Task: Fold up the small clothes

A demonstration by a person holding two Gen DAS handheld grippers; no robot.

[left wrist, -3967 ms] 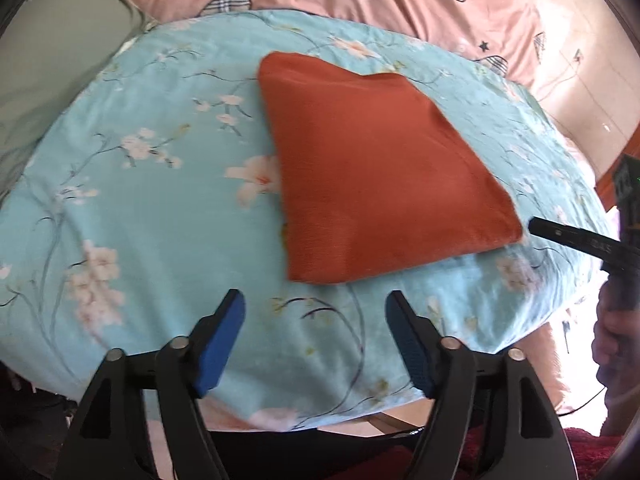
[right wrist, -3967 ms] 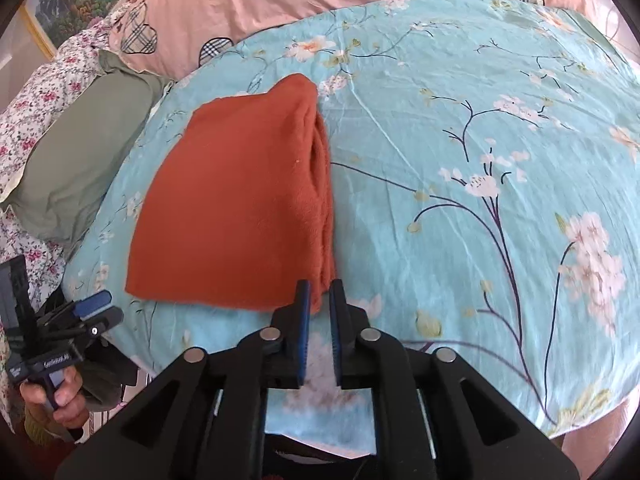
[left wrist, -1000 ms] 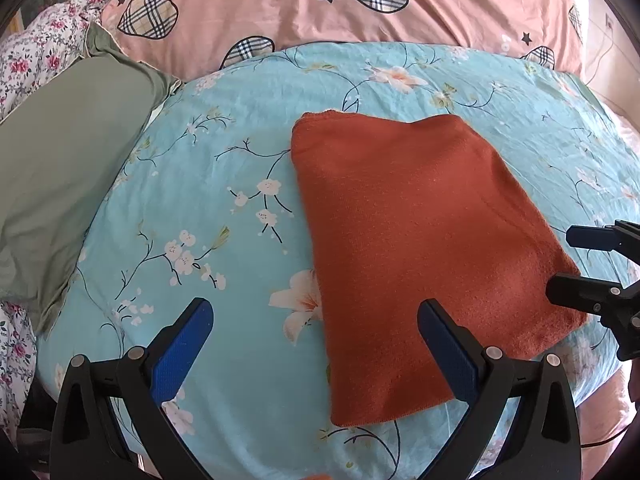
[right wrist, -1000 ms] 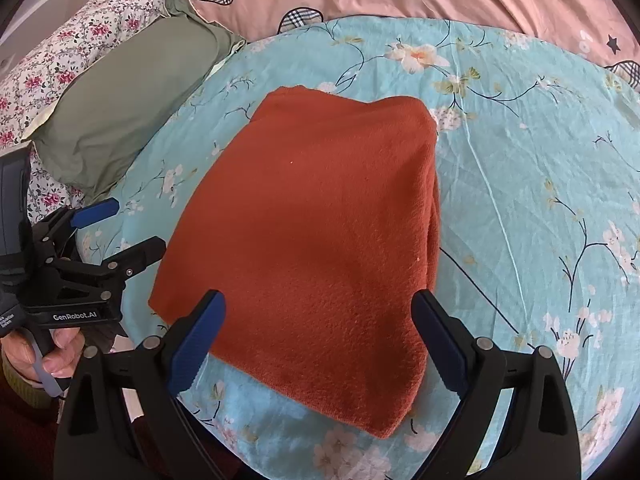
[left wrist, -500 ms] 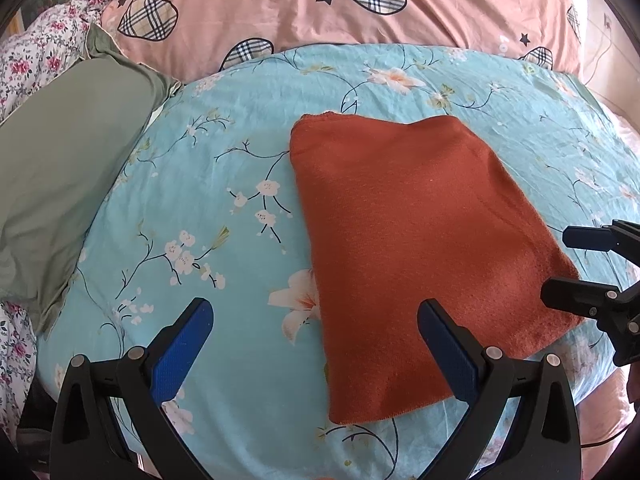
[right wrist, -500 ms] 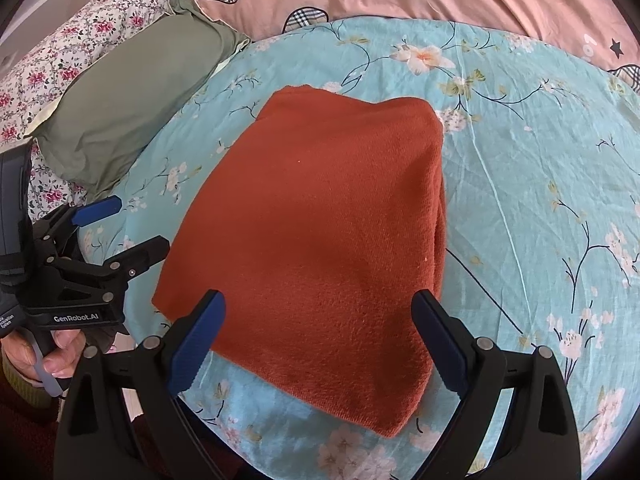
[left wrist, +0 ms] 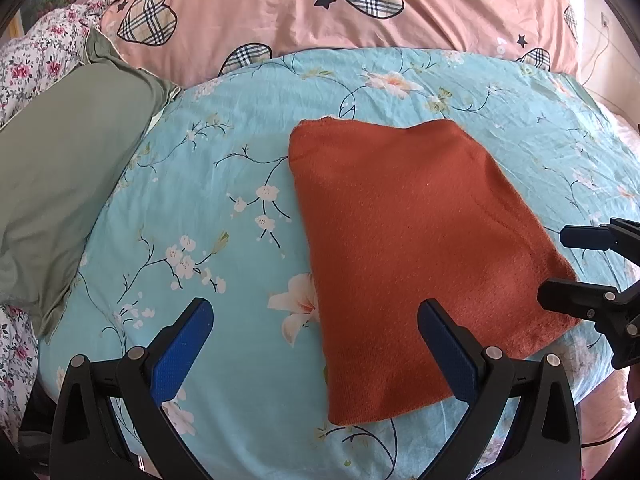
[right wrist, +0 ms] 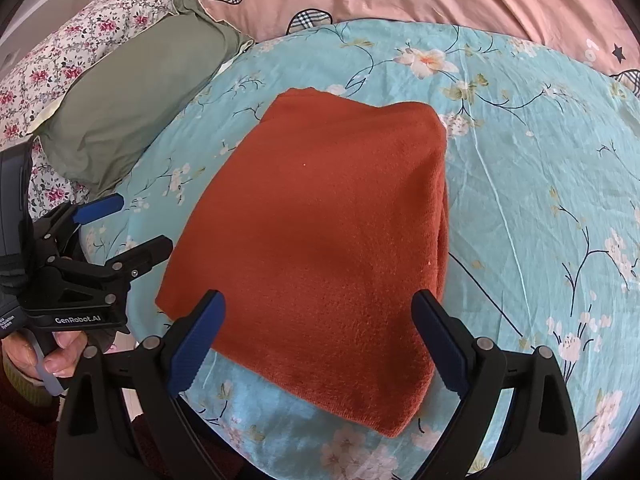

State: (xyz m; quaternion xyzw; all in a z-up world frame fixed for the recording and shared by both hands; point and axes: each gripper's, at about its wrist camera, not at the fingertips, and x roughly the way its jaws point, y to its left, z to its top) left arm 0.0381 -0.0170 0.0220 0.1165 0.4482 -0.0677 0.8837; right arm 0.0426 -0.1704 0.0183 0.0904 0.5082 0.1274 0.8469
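A rust-orange garment (left wrist: 416, 248) lies folded into a flat rectangle on the light-blue floral cushion (left wrist: 208, 184); it also shows in the right wrist view (right wrist: 320, 240). My left gripper (left wrist: 316, 348) is open and empty, hovering over the garment's near left corner. My right gripper (right wrist: 320, 336) is open and empty above the garment's near edge. The right gripper shows at the right edge of the left wrist view (left wrist: 576, 268), beside the garment's right corner. The left gripper shows at the left of the right wrist view (right wrist: 120, 224), held in a hand.
A grey-green pillow (left wrist: 60, 184) lies to the left of the cushion. A pink quilt with plaid hearts (left wrist: 320, 12) lies behind it. A floral bedspread (right wrist: 80, 40) is at the far left. The cushion's near edge drops off below the grippers.
Four seconds ago the right gripper was shut and both grippers sat further back. Both have since moved in over the garment and the right has opened. Almost nothing moved in the last second.
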